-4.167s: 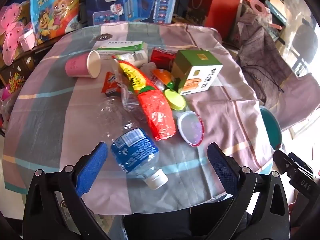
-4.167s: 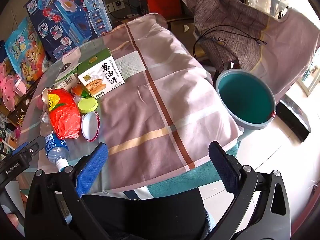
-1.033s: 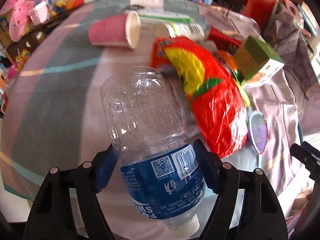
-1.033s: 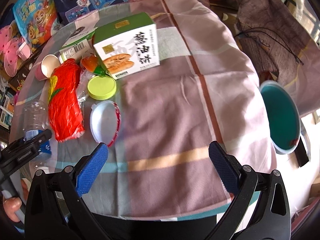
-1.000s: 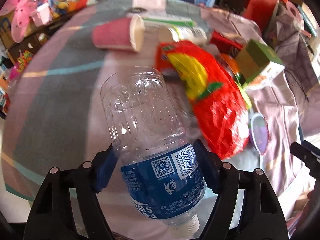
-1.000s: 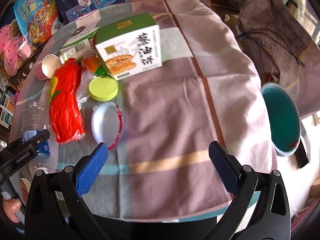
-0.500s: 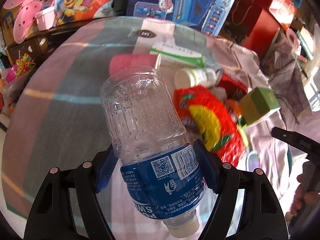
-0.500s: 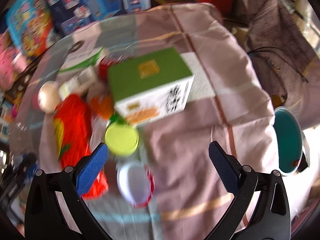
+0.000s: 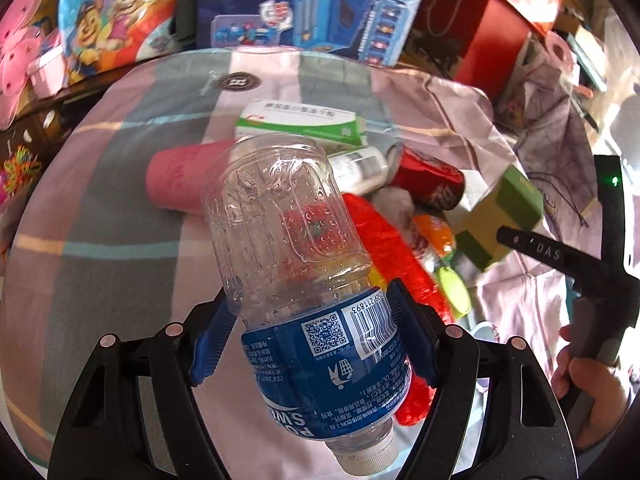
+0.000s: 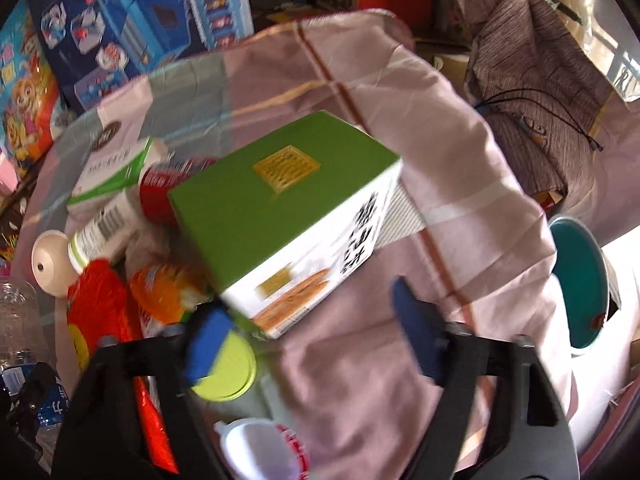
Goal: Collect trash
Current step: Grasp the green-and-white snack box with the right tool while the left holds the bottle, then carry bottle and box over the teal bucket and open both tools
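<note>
In the left wrist view, the left gripper (image 9: 310,334) fills the bottom of the frame, its blue fingers (image 9: 210,342) clamped on either side of the blue label of a clear plastic bottle (image 9: 304,276), which hangs cap-down toward the lower edge and base-up toward the centre. Behind it on the table (image 9: 100,248) lie a red snack bag (image 9: 394,256), a pink paper cup (image 9: 180,184), a red can (image 9: 432,180) and a flat green-and-white carton (image 9: 304,120); at the right edge a hand (image 9: 592,392) grips the handle of the other tool. In the right wrist view, the right gripper (image 10: 310,340) sits low in the frame and its fingers (image 10: 416,340) have just been closing. The green-topped box (image 10: 292,216) lies just beyond the fingertips in the centre, its near corner between them but no pad visibly pressing on it. A yellow-green lid (image 10: 232,372) lies beneath the left finger, a white lid (image 10: 256,448) at the bottom edge. Farther off, at the right edge beyond the table, stands a teal bin (image 10: 580,284).
</note>
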Action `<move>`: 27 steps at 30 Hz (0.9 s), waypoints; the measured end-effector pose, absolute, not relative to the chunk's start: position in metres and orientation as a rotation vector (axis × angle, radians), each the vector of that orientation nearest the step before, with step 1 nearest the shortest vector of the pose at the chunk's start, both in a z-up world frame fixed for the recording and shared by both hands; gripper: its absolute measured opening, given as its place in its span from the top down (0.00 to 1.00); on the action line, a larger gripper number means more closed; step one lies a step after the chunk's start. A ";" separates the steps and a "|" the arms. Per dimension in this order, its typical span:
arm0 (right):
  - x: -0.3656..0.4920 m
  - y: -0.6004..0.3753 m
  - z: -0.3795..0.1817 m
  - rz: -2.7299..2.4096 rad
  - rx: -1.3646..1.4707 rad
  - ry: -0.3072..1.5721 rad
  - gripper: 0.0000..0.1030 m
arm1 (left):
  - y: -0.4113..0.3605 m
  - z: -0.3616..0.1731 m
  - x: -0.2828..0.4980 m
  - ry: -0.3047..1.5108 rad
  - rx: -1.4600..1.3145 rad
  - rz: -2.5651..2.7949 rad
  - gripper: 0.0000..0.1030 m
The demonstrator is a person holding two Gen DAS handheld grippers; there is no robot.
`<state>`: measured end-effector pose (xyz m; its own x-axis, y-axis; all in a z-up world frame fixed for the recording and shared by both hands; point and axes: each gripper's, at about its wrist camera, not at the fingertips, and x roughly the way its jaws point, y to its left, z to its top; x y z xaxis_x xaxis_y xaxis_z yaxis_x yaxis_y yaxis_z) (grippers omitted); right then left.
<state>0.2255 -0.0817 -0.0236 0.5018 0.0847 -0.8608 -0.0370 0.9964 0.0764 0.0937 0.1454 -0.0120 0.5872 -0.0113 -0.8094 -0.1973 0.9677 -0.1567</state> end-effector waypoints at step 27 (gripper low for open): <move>0.200 -0.246 0.038 0.192 0.282 0.928 0.98 | -0.024 0.028 0.149 0.937 0.028 -0.107 0.27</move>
<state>0.2004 -0.2459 0.0382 0.5868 0.2829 -0.7587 -0.0418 0.9463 0.3205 0.1491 -0.0242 0.0284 0.5871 -0.0794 -0.8056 0.1038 0.9944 -0.0224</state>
